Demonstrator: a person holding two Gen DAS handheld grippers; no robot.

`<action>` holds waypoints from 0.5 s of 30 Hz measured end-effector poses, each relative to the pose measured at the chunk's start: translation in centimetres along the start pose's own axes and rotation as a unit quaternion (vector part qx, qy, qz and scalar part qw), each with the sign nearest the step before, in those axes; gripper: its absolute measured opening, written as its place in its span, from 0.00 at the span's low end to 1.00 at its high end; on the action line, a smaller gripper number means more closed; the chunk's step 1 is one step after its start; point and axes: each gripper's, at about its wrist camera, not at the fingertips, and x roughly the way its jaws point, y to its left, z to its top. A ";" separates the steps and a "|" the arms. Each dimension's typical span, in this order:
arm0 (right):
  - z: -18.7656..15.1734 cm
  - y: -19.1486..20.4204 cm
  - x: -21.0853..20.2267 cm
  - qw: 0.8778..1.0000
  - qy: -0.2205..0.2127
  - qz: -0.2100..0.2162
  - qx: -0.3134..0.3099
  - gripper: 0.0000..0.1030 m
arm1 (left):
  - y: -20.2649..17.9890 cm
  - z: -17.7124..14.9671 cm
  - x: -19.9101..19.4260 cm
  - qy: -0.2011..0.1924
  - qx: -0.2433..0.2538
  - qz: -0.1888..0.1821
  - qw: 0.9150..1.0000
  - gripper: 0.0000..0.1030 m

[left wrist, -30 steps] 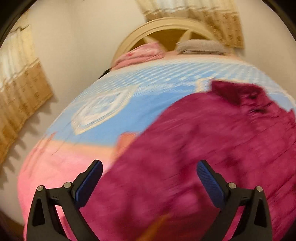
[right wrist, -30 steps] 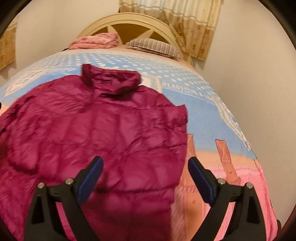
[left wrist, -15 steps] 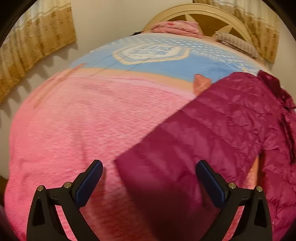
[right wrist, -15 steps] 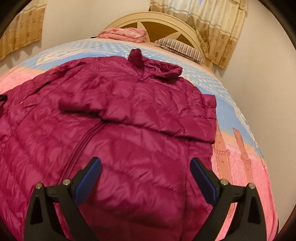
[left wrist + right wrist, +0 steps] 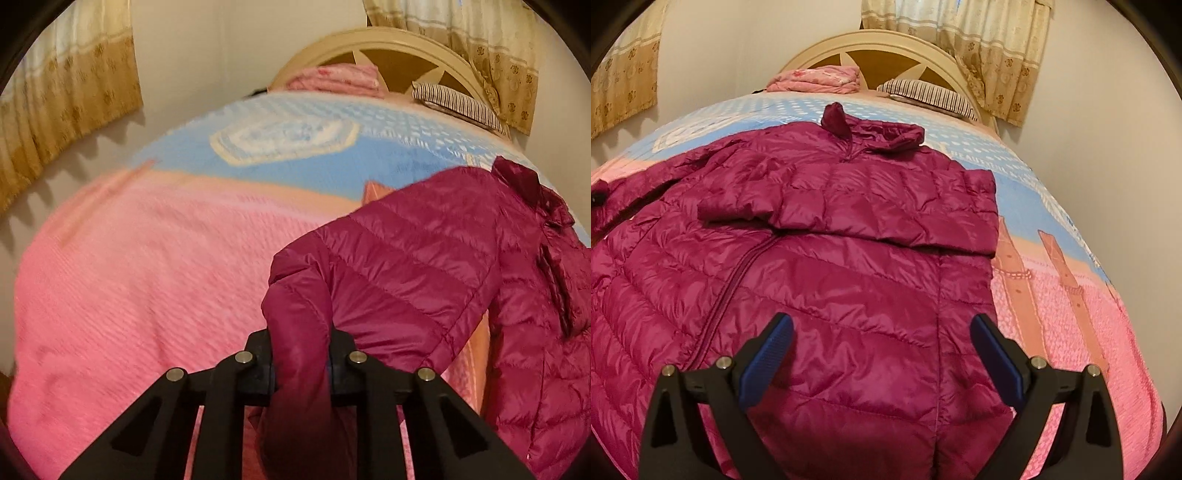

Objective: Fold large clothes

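1. On my left, the left gripper [image 5: 301, 354] has its jaws closing on the cuff end of the sleeve [image 5: 388, 266], fabric bunched between the black fingers.
2. On my right, the right gripper [image 5: 882, 350] hangs with jaws wide apart over the magenta puffer jacket [image 5: 820, 280], nothing between its blue pads [image 5: 768, 354].
3. The jacket lies front-up on the bedspread [image 5: 1071, 314], hood [image 5: 871, 129] toward the headboard [image 5: 871, 48], the other sleeve folded across its chest.
4. A striped pillow [image 5: 927, 94] rests near the headboard.
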 end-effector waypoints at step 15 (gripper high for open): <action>2.3 -5.6 -0.2 0.997 -0.020 -0.067 0.031 0.95 | -13.1 8.2 -9.8 -0.182 0.141 0.061 0.971 0.15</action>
